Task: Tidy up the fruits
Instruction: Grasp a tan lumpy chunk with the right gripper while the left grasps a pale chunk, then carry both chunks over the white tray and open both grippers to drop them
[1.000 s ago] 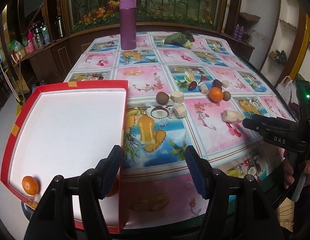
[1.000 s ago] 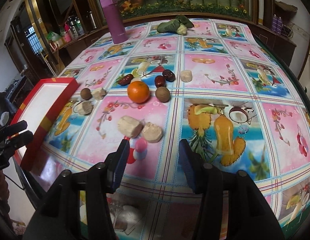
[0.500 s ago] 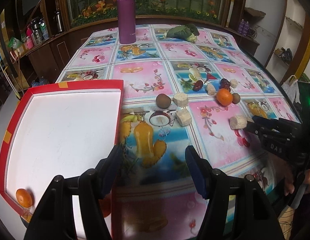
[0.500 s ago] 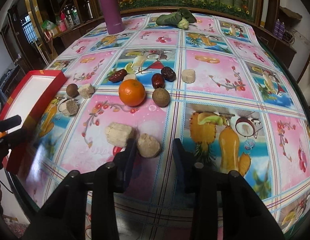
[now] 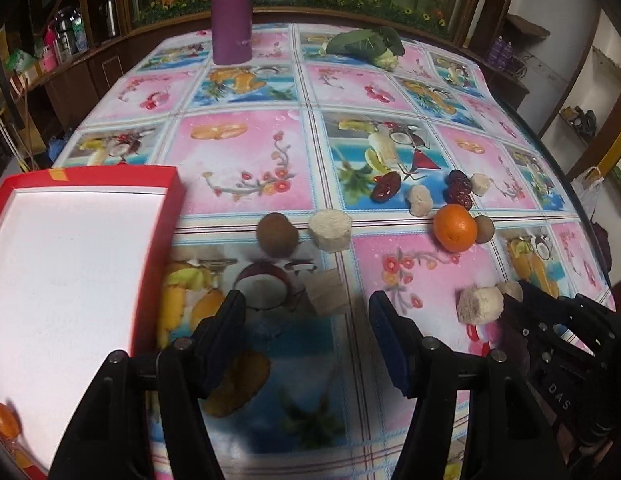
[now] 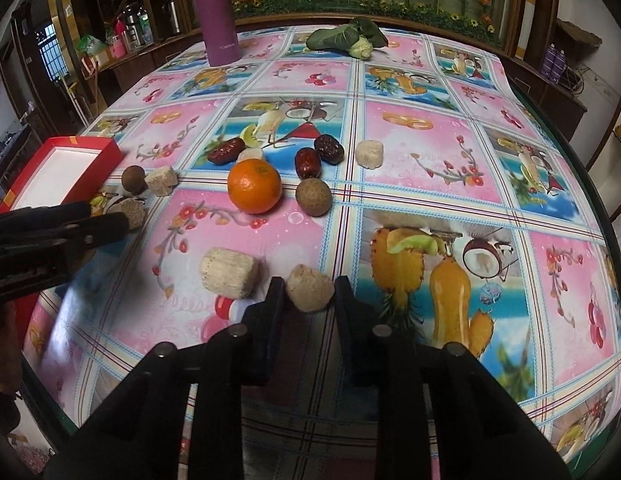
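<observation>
My right gripper (image 6: 309, 294) is closed around a small beige fruit chunk (image 6: 310, 287) on the tablecloth; the fingers touch both its sides. A second pale chunk (image 6: 228, 273) lies just to its left. Farther on lie an orange (image 6: 254, 186), a brown round fruit (image 6: 313, 197) and red dates (image 6: 307, 163). My left gripper (image 5: 306, 320) is open and empty above a beige chunk (image 5: 325, 292); a brown fruit (image 5: 276, 234) and a pale chunk (image 5: 330, 229) lie beyond it. The red tray (image 5: 158, 216) at left holds one small orange (image 5: 4, 420) at its near corner.
A purple flask (image 6: 215, 14) and a leafy vegetable (image 6: 346, 38) stand at the far end of the table. The table's edge (image 6: 594, 208) curves along the right. The left gripper shows at the left of the right wrist view (image 6: 62, 228).
Both grippers have moved forward over the table. My right gripper's jaws have narrowed from open onto the beige chunk. My left gripper has moved from the tray's edge to the chunk.
</observation>
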The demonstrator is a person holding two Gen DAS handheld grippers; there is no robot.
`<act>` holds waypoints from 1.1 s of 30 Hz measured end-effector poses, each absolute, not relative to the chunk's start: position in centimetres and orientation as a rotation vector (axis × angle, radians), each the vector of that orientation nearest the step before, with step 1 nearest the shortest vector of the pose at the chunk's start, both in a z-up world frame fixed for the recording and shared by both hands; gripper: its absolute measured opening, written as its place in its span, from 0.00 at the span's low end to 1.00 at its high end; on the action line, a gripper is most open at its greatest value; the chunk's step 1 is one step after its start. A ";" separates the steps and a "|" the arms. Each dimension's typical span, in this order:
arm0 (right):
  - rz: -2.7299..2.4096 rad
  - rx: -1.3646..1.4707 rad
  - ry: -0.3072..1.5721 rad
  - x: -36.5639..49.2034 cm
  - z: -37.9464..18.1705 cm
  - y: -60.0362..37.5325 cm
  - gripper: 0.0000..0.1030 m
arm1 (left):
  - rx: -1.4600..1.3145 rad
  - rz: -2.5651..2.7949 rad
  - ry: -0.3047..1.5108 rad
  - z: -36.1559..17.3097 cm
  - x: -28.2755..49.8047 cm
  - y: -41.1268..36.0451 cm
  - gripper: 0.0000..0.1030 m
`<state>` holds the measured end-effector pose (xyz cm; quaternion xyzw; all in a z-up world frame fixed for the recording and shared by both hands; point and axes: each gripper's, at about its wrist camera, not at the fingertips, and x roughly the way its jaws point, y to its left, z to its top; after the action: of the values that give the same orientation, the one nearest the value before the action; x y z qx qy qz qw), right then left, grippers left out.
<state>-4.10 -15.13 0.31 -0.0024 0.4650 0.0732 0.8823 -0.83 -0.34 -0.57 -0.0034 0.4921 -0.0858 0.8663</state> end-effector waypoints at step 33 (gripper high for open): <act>0.558 -0.050 0.851 -3.5 6.3 3.2 0.26 | -0.143 0.074 0.780 6.0 -9.1 18.5 0.18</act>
<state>-3.51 3.22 6.27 -0.0237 0.4074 0.2670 0.8730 -9.12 18.55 5.99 -0.0698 0.3796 0.0361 0.9218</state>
